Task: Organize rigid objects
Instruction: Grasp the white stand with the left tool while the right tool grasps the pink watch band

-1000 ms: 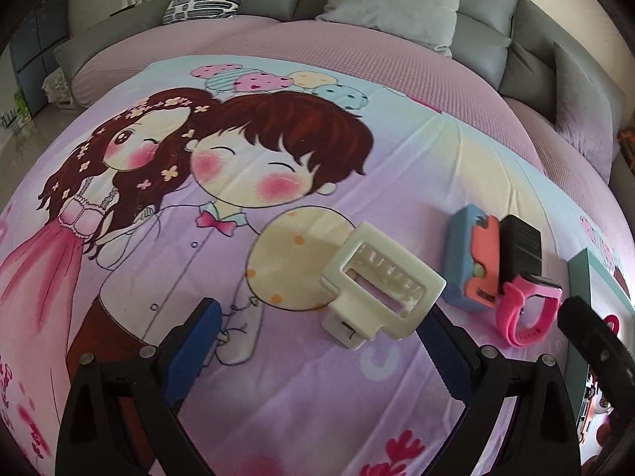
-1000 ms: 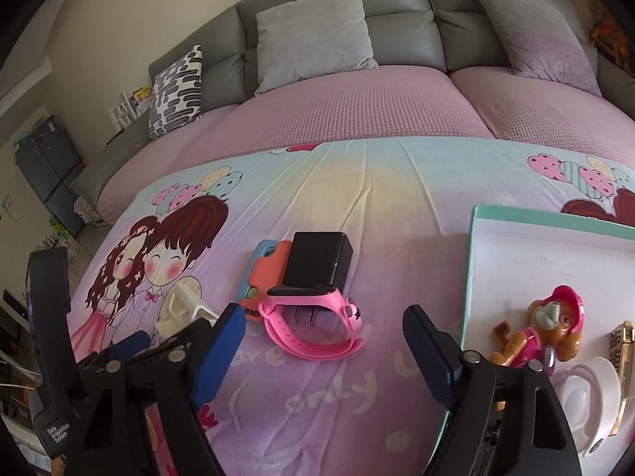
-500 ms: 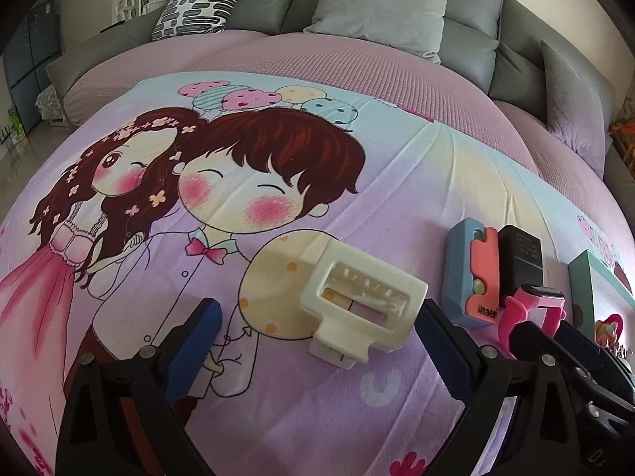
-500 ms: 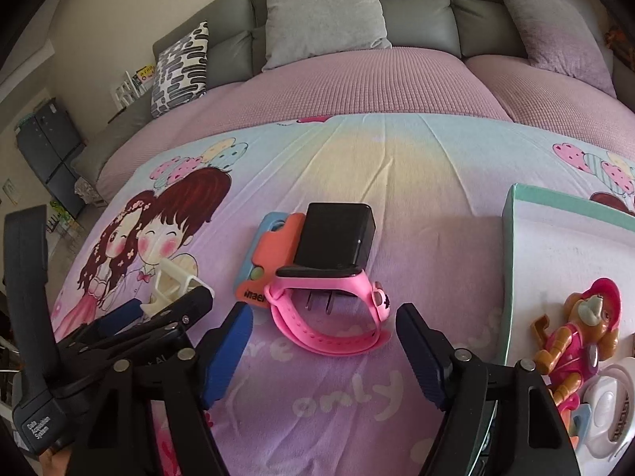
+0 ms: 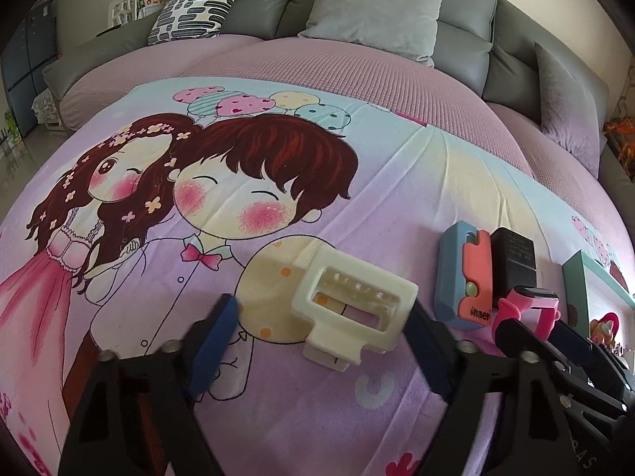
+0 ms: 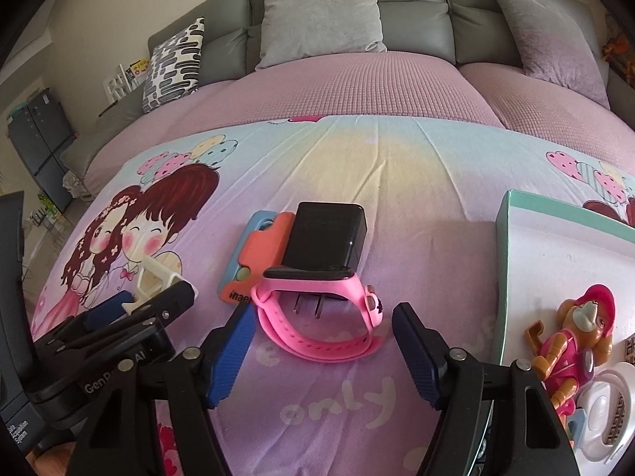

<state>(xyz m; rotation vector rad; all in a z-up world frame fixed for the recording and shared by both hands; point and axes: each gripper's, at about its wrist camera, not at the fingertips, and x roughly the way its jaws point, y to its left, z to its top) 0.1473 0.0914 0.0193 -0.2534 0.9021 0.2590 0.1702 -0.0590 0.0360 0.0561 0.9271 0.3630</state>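
Note:
A cream hair claw clip (image 5: 353, 305) lies on the cartoon bedsheet. My left gripper (image 5: 325, 351) is open just short of it, blue pads either side of its near end. A pink watch (image 6: 317, 309) lies in front of a black charger (image 6: 325, 238) and a blue-and-orange case (image 6: 254, 265). My right gripper (image 6: 323, 361) is open with the watch's strap between its fingertips. These things also show at the right of the left wrist view: watch (image 5: 528, 305), charger (image 5: 512, 261), case (image 5: 464, 277). The clip (image 6: 154, 281) shows in the right wrist view behind the left gripper.
A teal-rimmed white tray (image 6: 504, 261) stands at the right, holding a pink toy dog figure (image 6: 571, 341) and a white round item (image 6: 599, 408). Grey sofa cushions (image 6: 321, 16) and a patterned pillow (image 6: 174, 63) lie beyond the sheet.
Both grippers have moved forward. The left has closed in on the clip, the right on the pink watch. Both stay open. No object has moved.

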